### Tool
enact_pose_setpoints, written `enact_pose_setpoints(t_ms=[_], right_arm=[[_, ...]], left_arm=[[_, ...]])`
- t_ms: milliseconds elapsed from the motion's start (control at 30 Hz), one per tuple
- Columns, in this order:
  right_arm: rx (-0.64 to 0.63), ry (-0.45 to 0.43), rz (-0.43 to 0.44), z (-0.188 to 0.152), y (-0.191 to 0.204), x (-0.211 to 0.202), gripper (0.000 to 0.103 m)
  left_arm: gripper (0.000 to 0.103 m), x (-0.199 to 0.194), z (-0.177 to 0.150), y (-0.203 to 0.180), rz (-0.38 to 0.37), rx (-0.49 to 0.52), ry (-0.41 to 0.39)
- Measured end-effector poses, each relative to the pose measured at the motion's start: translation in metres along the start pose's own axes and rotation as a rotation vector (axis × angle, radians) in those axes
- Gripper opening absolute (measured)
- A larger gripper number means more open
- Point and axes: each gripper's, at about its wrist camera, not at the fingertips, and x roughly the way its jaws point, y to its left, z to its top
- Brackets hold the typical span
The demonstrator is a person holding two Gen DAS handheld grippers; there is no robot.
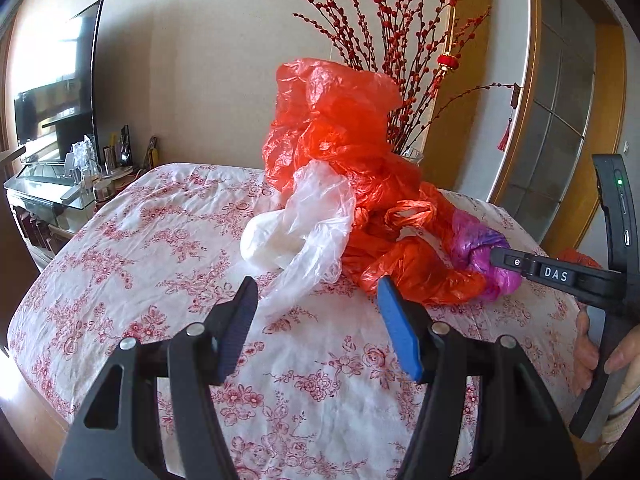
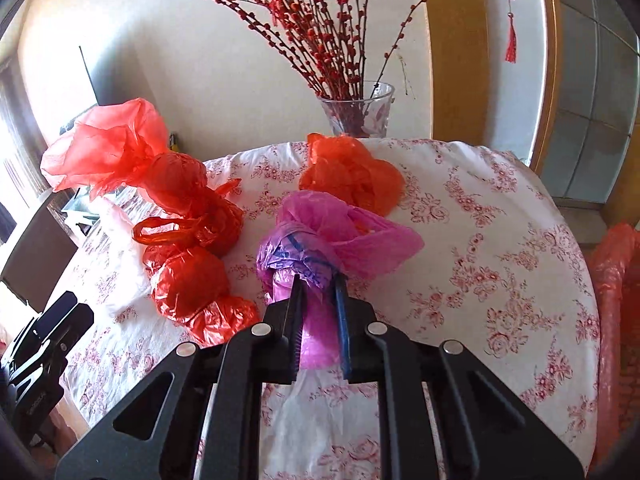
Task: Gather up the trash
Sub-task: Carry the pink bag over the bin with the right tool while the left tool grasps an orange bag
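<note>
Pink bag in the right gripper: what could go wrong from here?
1. The right gripper pinches only thin film at the near end of the pink bag; it may slip or tear on lifting.
2. The pink bag lies against an orange bag; pulling could drag that one along.
3. The glass vase stands right behind the bags at the table's far edge; a wide swing might knock it.

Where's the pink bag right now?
The pink bag lies mid-table in the right wrist view, pinched in the right tool, between two red bags.
</note>
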Motion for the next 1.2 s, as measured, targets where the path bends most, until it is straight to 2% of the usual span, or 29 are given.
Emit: enact_pose_setpoints(t_ms=[367,533,667,767,1033,1200], right_arm=[[0.130,-0.034,-0.082,-0.040,-0.057,-0.043,0.015],[0.168,-0.040,-0.099,-0.046,-0.075,-0.053,0.015],[0.180,-0.040,-0.096,-0.047,-0.079,-0.054,0.015],[0.186,-0.041,-0.094,-0.048,-0.081,-0.055,0.015],[0.217,-0.048,-0.090,-0.054,-0.089,-0.062,0.015],[0.235,-0.060,-0.099,-0.058,-0.095,-0.070,0.015]], left_arm=[[0.061,0.026,0.016,-0.049,-0.068,0.086,0.036],[0.062,0.053,0.025,-0.066,-0.073,0.123,0.101],[0.064,0.077,0.025,-0.073,-0.067,0.127,0.181],[0.065,0.085,0.024,-0.075,-0.060,0.131,0.199],[0.036,0.089,0.019,-0.083,-0.090,0.152,0.203],[0.028,0.079,0.015,-0.090,-0.150,0.146,0.196]])
